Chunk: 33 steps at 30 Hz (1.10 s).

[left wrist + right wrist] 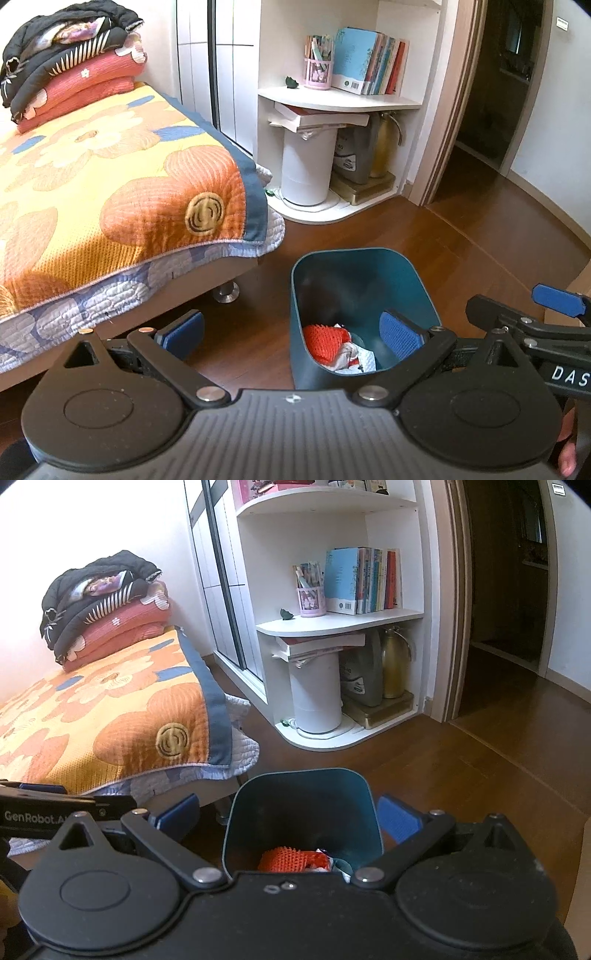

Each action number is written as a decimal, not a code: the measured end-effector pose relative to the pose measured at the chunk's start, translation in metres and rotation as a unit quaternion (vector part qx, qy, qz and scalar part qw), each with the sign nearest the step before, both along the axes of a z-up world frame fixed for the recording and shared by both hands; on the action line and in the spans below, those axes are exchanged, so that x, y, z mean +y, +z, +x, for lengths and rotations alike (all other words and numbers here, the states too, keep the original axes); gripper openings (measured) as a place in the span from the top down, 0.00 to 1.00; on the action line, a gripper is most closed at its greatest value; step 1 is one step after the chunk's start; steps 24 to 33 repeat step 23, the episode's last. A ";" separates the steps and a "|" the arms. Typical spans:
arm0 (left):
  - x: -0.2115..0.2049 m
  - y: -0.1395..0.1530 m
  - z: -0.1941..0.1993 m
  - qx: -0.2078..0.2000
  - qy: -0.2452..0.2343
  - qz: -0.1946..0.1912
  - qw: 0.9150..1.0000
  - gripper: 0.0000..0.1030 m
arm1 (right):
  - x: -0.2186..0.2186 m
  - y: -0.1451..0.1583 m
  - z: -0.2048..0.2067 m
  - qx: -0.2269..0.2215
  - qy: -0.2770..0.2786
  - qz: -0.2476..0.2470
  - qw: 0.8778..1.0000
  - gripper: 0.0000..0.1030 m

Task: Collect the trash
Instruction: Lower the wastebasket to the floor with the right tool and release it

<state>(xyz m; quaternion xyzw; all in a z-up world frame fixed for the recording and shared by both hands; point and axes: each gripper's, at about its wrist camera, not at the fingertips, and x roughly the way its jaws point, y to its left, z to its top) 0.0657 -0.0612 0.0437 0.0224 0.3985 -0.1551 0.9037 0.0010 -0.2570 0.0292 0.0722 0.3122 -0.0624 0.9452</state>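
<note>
Two wide-open claws above one teal bin

Left wrist view: the left gripper [291,334] is spread wide and holds nothing; one teal bin [364,314] stands on the wood floor [480,236] near the bed [110,206], with red mesh trash [325,341] and crumpled paper [360,360] inside. Right wrist view: the right gripper [290,818] is equally wide and empty, straddling the bin [303,812].

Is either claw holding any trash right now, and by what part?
Nothing is held. The left claw and right claw are both open and empty above the teal bin.
</note>
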 end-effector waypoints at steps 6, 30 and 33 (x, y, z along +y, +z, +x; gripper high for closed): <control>0.003 0.000 -0.001 -0.001 -0.005 -0.009 1.000 0.01 | 0.000 -0.001 0.001 0.006 -0.006 -0.003 1.000 0.00; 0.008 -0.003 -0.002 0.001 -0.014 -0.019 1.000 0.01 | 0.002 -0.004 0.003 0.019 -0.008 -0.004 1.000 0.00; 0.008 -0.003 -0.002 0.001 -0.014 -0.019 1.000 0.01 | 0.002 -0.004 0.003 0.019 -0.008 -0.004 1.000 0.00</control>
